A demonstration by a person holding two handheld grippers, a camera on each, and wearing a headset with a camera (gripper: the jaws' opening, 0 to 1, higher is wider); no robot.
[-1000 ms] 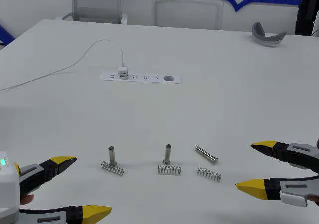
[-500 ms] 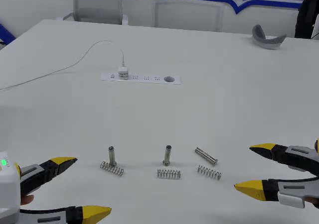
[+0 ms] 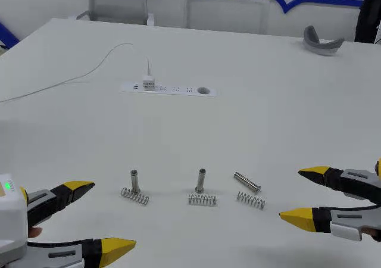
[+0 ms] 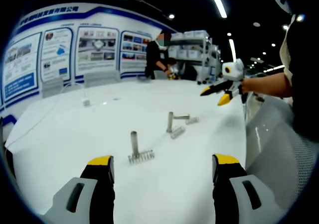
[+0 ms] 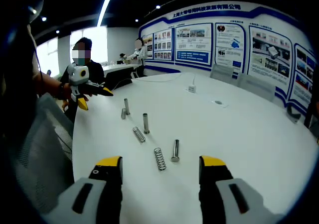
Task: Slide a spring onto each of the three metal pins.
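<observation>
Three pins in a row on the white table [image 3: 268, 113], each w/ a spring lying just in front; none threaded on. Left pin [image 3: 134, 180] is upright, left spring [image 3: 134, 196] at its foot, touching or nearly so, can't tell. Middle pin [image 3: 201, 180] is upright too, middle spring [image 3: 203, 200] just in front, crosswise. Right pin [image 3: 246, 183] lies flat at an angle, right spring [image 3: 250, 200] beside it w/ a small gap btwn.

Left gripper [image 3: 107, 215] sits low at the near-left end of the row, jaws spread wide, nothing btwn them. Its yellow tips point toward the left pin but are well short of it. In the left gripper view that pin + spring stand ahead inside the gap, nearer the jaw on the view's left; the other two pairs are further off.

Right gripper [image 3: 292, 192] is at the near-right end, jaws likewise apart and empty, tips aimed at the right spring, near but not touching. In the right gripper view the flat pin and its spring lie just ahead of the gap btwn the tips, approx. centred.

Further back on the table: pwr strip [image 3: 168, 90] w/ a white plug [image 3: 148, 82] and a thin cable [image 3: 65, 83] running off left. Grey curved object [image 3: 321, 40] near the far-right edge. A chair [image 3: 116, 3] behind the table.
</observation>
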